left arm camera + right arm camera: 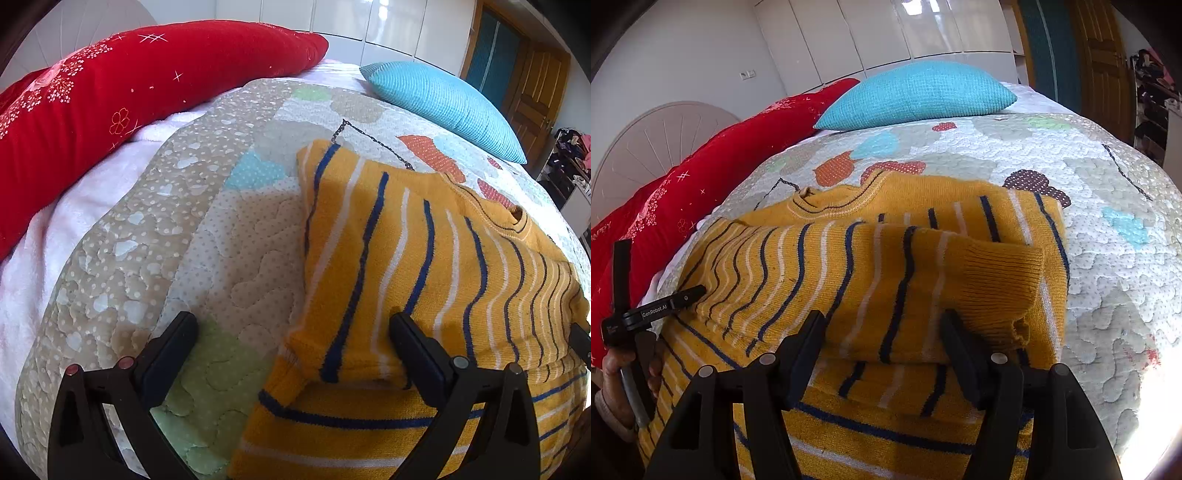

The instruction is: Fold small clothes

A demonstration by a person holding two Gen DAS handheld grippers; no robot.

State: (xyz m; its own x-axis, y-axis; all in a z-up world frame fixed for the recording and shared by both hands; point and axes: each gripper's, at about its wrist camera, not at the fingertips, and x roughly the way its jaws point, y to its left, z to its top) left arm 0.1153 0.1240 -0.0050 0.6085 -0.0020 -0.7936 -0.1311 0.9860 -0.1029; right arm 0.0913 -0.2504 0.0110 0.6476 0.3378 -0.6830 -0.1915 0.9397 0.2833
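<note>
I am holding my left gripper (295, 328) with its fingers spread wide, one fingertip hovering over the patchwork quilt (229, 243) and the other over the near left edge of the mustard striped sweater (406, 266), pinching nothing. My right gripper (882, 332) is also gaping open, its fingers straddling the folded-in sleeve (960, 273) near its ribbed cuff (1001, 291) without closing on it. The sweater is lying flat on the quilt, sleeves turned inward across the body, neckline facing the turquoise pillow (916, 96), with the red pillow (140, 81) lying alongside the headboard (657, 144)
</note>
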